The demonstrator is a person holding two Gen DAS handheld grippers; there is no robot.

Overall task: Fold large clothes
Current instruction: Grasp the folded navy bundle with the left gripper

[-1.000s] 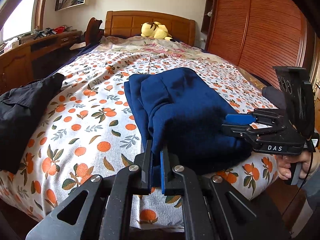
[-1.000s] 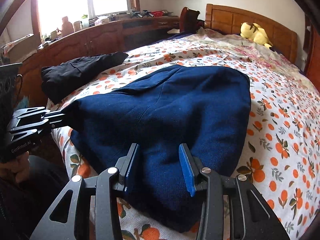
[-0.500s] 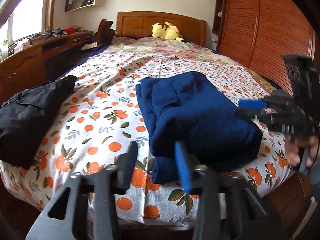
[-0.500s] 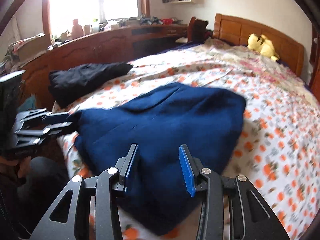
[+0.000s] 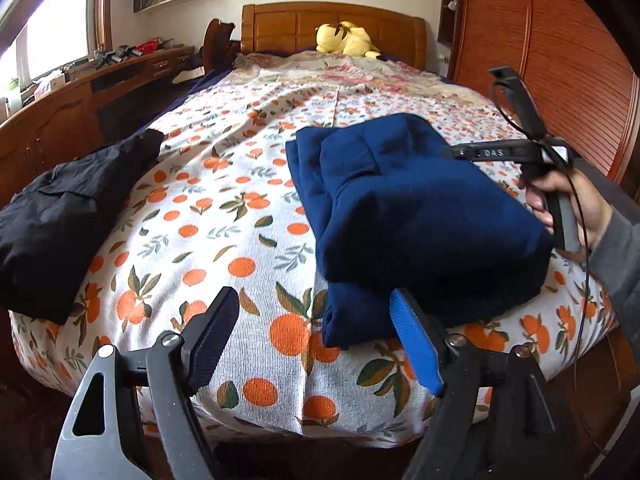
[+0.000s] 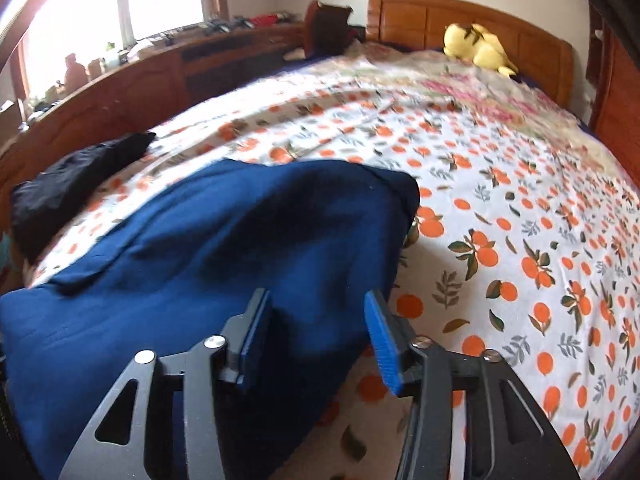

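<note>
Where the bed [image 5: 224,216] carries its orange-print sheet, with headboard [image 5: 332,28] beyond, your folded blue garment [image 5: 404,216] lies near the foot, long axis toward the headboard. Left gripper [image 5: 316,340] and right gripper [image 6: 316,340] fingers are opening, pinching nothing.

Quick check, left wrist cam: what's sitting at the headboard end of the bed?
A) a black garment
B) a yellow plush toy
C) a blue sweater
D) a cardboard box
B: the yellow plush toy lies against the wooden headboard, while the black garment and the folded blue garment lie near the foot end.
</note>
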